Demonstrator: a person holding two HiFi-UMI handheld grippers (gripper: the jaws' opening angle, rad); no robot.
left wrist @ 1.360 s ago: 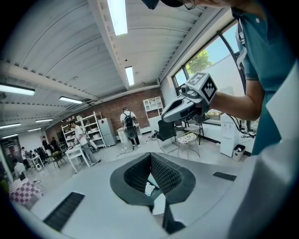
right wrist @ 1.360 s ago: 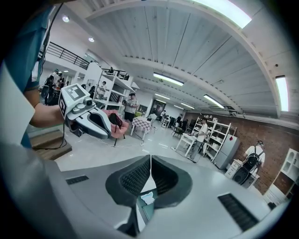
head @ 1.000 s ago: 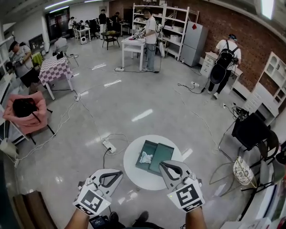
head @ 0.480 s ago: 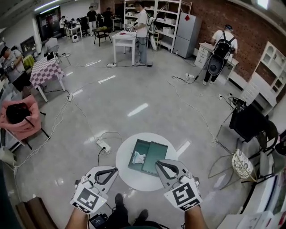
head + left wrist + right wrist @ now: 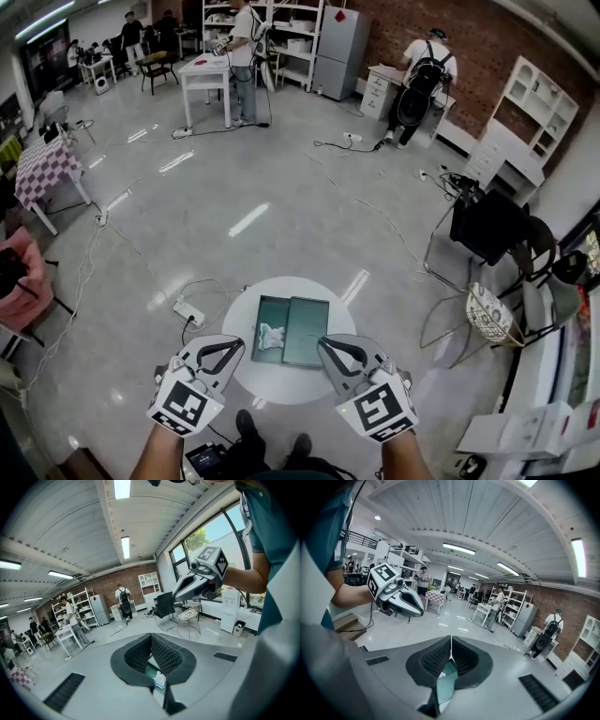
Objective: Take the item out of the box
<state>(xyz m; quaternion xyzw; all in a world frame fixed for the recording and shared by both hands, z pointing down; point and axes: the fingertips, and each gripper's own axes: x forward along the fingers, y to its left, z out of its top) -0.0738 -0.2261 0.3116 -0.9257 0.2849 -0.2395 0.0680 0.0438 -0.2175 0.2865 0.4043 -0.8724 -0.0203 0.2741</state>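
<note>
Round white table, smooth-topped, stands on a glossy grey floor, with a white power strip and loose cables just to its left and a wire-framed chair and a black chair well off to its right. On the table lies an open dark-green rectangular box, its two flat halves side by side, the crumpled white item in the left half. Left gripper and right gripper hover at the table's near edge, each with its ribbed black jaws closed together on nothing.

light: bright, ceiling strips | glare: streaks on floor | edges: fisheye-curved, dark vignette | focus: sharp
</note>
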